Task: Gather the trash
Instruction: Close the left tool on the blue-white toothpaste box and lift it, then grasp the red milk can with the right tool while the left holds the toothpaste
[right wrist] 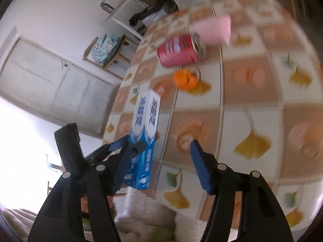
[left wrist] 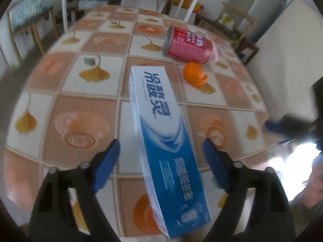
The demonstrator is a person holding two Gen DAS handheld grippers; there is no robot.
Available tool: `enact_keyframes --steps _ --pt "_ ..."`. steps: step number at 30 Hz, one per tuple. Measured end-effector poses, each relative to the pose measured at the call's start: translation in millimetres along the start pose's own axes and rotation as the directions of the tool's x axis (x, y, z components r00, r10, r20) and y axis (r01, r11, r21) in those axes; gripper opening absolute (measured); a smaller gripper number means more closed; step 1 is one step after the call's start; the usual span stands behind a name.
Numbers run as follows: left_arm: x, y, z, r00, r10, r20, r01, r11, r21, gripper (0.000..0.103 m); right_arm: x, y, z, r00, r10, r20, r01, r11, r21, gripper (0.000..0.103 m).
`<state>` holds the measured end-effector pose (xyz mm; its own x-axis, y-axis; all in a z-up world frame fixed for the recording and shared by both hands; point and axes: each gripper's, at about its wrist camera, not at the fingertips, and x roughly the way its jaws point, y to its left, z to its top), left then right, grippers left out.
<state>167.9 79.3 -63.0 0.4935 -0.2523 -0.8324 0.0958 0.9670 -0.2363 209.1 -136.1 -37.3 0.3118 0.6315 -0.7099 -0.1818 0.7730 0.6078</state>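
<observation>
Tiled tablecloth (left wrist: 84, 109) lies under your left gripper (left wrist: 161, 151), open around the toothpaste box (left wrist: 161, 125); your right gripper (right wrist: 159, 151) seems open too.

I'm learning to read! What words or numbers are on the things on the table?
Blue and white box: big Chinese characters, they look like "冷酸灵"; the smaller lines below are too blurred to read.
Red can: white writing and maybe "10", too blurred to be sure.
Orange peel: no writing.
</observation>
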Motion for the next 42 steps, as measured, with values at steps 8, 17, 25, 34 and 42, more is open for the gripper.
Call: enact_keyframes --steps 8,17,25,34,42 --pt "-4 14 -2 1.0 -0.001 -0.009 0.001 1.0 -0.019 0.051 -5 50 68 0.962 -0.222 0.157 0.268 0.876 -0.402 0.086" --pt "-12 35 -6 1.0 -0.004 -0.015 0.003 0.997 -0.078 0.05 99 73 141 0.891 -0.448 0.072 0.343 0.56 -0.754 0.088" --pt "-14 42 -5 0.999 -0.03 -0.018 0.028 0.994 -0.102 0.05 161 58 158 0.824 -0.566 -0.022 0.308 0.481 -0.821 0.088" --pt "-15 48 -8 0.998 -0.057 -0.003 0.056 0.991 -0.125 0.049 162 51 160 0.822 -0.569 0.014 0.37 0.517 -0.772 0.074" --pt "-17 50 -11 0.998 -0.066 0.023 0.069 0.987 -0.149 0.048 104 55 164 0.843 -0.523 0.127 0.467 0.594 -0.655 0.062"
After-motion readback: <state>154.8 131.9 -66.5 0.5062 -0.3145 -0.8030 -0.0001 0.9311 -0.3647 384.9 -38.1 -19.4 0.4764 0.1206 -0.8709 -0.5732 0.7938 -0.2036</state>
